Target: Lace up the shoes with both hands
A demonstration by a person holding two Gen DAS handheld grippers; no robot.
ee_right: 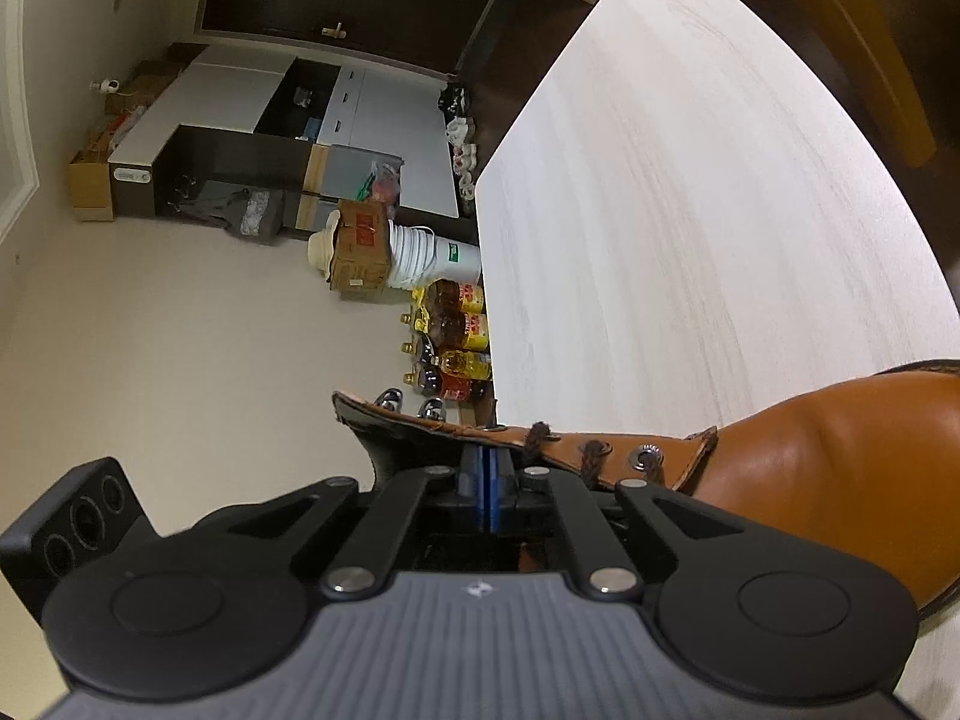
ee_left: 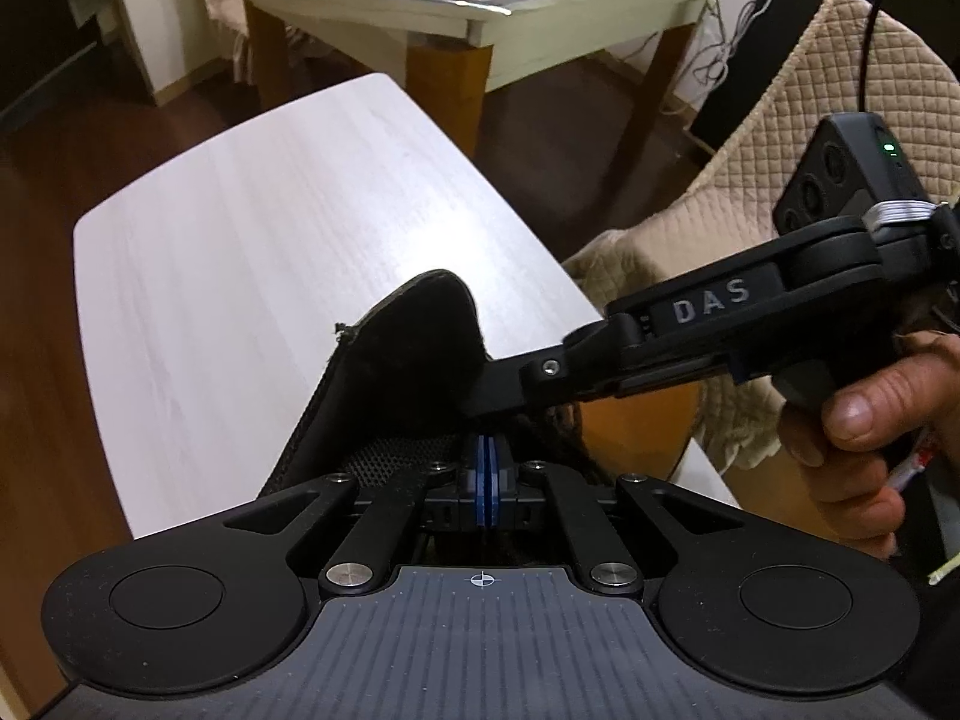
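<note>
A tan leather boot [ee_right: 840, 468] lies on the white table [ee_right: 690, 210]. Its brown lace [ee_right: 591, 456] runs through the eyelets of a flap, past a bare metal eyelet [ee_right: 648, 457]. My right gripper [ee_right: 487, 468] is shut, blue pads together right at the flap's edge; no lace shows between them. The left wrist view shows the boot's black tongue [ee_left: 420, 342] standing up in front of my left gripper [ee_left: 487, 462], also shut with its pads touching and nothing visible between them. The right gripper's fingers [ee_left: 504, 387] reach in from the right, just above the left pads.
A hand [ee_left: 858, 426] holds the right gripper's handle. A quilted beige chair cover [ee_left: 780, 138] sits right of the table, and a second table [ee_left: 468, 6] stands beyond. Bottles [ee_right: 456, 342], a cardboard box [ee_right: 360, 252] and cabinets lie past the table edge.
</note>
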